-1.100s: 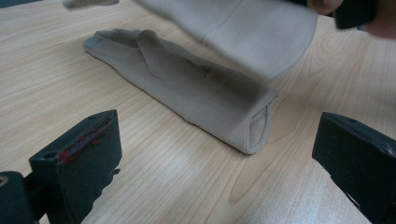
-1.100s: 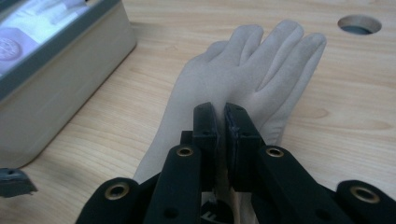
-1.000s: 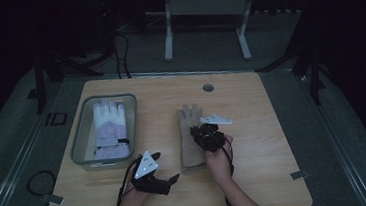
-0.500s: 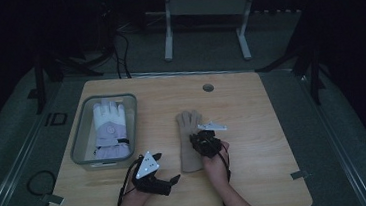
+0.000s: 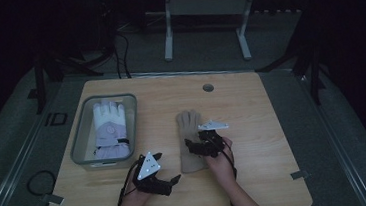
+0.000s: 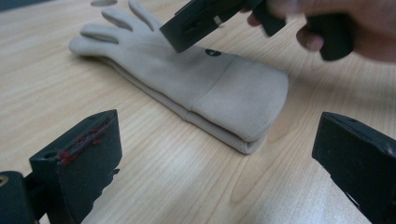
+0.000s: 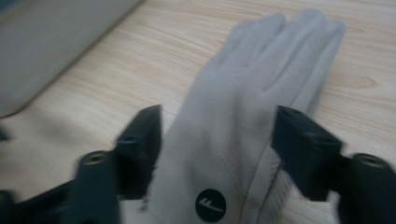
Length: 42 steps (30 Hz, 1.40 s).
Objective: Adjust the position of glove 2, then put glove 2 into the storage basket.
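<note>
A beige glove (image 5: 188,127) lies flat in the middle of the table, fingers pointing away from me. My right gripper (image 5: 193,148) is low over its palm, open. In the right gripper view the two jaws stand on either side of the glove (image 7: 243,107), just above its round black logo (image 7: 210,205). My left gripper (image 5: 172,181) rests open near the front edge, a short way from the cuff. In the left gripper view the cuff (image 6: 243,98) lies ahead between the wide jaws, with the right gripper (image 6: 201,21) above the glove.
A grey bin (image 5: 81,142) at the left of the table holds a white and lavender glove (image 5: 109,127). A small round hole (image 5: 208,87) sits near the far edge. The bin wall (image 7: 51,46) appears at the upper left of the right gripper view.
My right gripper has come slightly toward me along the glove and lower over its palm. The left gripper has stayed in place.
</note>
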Tool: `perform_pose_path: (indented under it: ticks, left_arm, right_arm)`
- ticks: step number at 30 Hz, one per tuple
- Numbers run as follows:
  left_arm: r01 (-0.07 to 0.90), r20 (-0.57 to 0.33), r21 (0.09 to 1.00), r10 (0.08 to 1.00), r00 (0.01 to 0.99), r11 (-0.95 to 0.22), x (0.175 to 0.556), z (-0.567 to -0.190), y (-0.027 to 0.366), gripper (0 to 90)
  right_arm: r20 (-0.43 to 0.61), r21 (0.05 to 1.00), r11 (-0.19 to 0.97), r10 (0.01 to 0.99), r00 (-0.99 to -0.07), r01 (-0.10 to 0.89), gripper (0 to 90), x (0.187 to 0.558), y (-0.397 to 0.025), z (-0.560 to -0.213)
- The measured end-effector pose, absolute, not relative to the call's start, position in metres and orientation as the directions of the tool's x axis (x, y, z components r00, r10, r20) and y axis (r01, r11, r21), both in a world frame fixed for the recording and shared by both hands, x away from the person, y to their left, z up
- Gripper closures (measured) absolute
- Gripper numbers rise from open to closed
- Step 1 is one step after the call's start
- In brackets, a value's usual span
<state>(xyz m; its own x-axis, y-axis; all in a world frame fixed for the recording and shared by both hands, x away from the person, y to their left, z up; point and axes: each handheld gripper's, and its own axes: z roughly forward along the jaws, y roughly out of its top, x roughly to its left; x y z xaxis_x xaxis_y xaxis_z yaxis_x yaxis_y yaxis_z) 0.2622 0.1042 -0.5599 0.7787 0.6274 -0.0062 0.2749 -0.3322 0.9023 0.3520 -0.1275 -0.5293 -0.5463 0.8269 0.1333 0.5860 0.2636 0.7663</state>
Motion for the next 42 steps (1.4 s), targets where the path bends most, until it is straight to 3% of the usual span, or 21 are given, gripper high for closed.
perform_pose_path:
  ticks: [1, 5, 12, 14, 20, 26, 29, 38, 42]
  left_arm:
    - [0.267, 0.0, 0.905, 0.627, 0.779, -0.332, 0.262, -0.56, 0.104, 1.7]
    - [0.256, 0.014, 0.905, 0.626, 0.78, -0.34, 0.261, -0.56, 0.101, 1.7]
    - [0.259, 0.015, 0.898, 0.613, 0.79, -0.356, 0.263, -0.558, 0.098, 4.6]
    - [0.274, -0.021, 0.905, 0.611, 0.792, -0.324, 0.266, -0.558, 0.097, 4.6]
    - [0.346, -0.1, 0.89, 0.614, 0.783, -0.297, 0.274, -0.557, 0.094, 5.2]
    - [0.339, -0.098, 0.883, 0.581, 0.808, -0.323, 0.277, -0.552, 0.086, 4.7]
    - [0.358, -0.14, 0.883, 0.555, 0.82, -0.305, 0.28, -0.55, 0.082, 4.6]
    - [0.295, -0.077, 0.867, 0.478, 0.875, -0.402, 0.286, -0.545, 0.062, 6.7]
    - [0.262, -0.042, 0.856, 0.446, 0.894, -0.445, 0.286, -0.545, 0.05, 14.5]
  right_arm:
    - [0.143, 0.762, 0.275, 0.811, -0.567, 0.586, 22.0, 0.353, -0.13, -0.527]
    - [0.178, 0.768, 0.263, 0.788, -0.589, 0.584, 13.8, 0.355, -0.143, -0.519]
    - [0.19, 0.759, 0.317, 0.728, -0.659, 0.569, 17.4, 0.358, -0.168, -0.519]
    - [0.164, 0.767, 0.335, 0.722, -0.672, 0.547, 16.5, 0.36, -0.182, -0.519]
    - [0.174, 0.76, 0.34, 0.714, -0.678, 0.554, 13.8, 0.369, -0.198, -0.514]
    - [0.175, 0.744, 0.345, 0.726, -0.665, 0.573, 12.2, 0.381, -0.2, -0.51]
    - [0.192, 0.743, 0.332, 0.726, -0.66, 0.581, 11.0, 0.39, -0.198, -0.509]
    - [0.239, 0.722, 0.303, 0.733, -0.636, 0.622, 12.5, 0.416, -0.176, -0.518]
    - [0.235, 0.693, 0.317, 0.75, -0.618, 0.647, 13.3, 0.425, -0.164, -0.529]
